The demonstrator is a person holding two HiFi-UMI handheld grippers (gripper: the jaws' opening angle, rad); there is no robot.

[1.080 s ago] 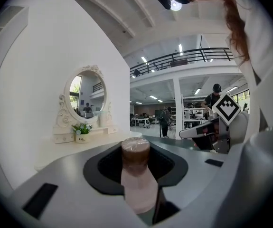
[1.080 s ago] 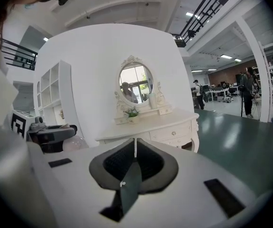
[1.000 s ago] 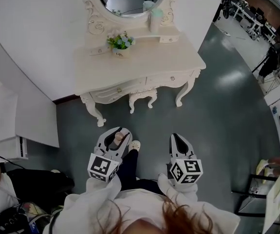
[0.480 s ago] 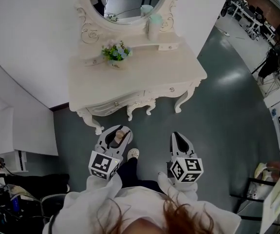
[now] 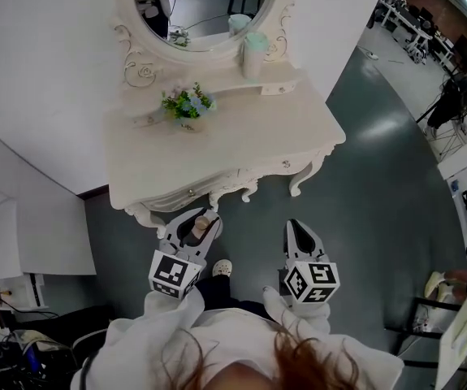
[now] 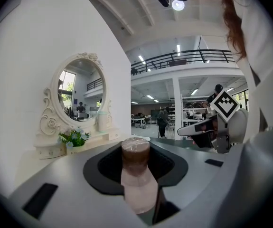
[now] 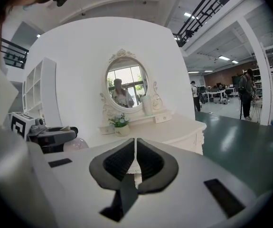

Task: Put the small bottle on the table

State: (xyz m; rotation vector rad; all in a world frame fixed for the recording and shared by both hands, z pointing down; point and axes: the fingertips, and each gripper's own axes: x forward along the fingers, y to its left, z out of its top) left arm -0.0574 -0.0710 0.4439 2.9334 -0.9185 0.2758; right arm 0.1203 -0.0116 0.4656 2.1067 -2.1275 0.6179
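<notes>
A small pale-pink bottle (image 6: pixel 137 177) with a brown cap stands upright between the jaws of my left gripper (image 5: pixel 196 227), which is shut on it. In the head view the bottle (image 5: pixel 200 228) hangs just in front of the front edge of the white dressing table (image 5: pixel 217 149). My right gripper (image 5: pixel 298 238) is held over the grey floor to the right of the left one. Its jaws meet with nothing between them (image 7: pixel 134 152). The table top (image 7: pixel 164 127) lies ahead of both grippers.
On the table stand a small flower pot (image 5: pixel 186 106), an oval mirror (image 5: pixel 201 6) and a pale green cup (image 5: pixel 253 51). A white shelf unit (image 5: pixel 30 234) stands at the left. Chairs and gear (image 5: pixel 452 307) crowd the right side of the grey floor.
The dressing table has come nearer in the head view as I step forward. Both grippers keep their grip and pose, and the bottle now reaches the table's front edge.
</notes>
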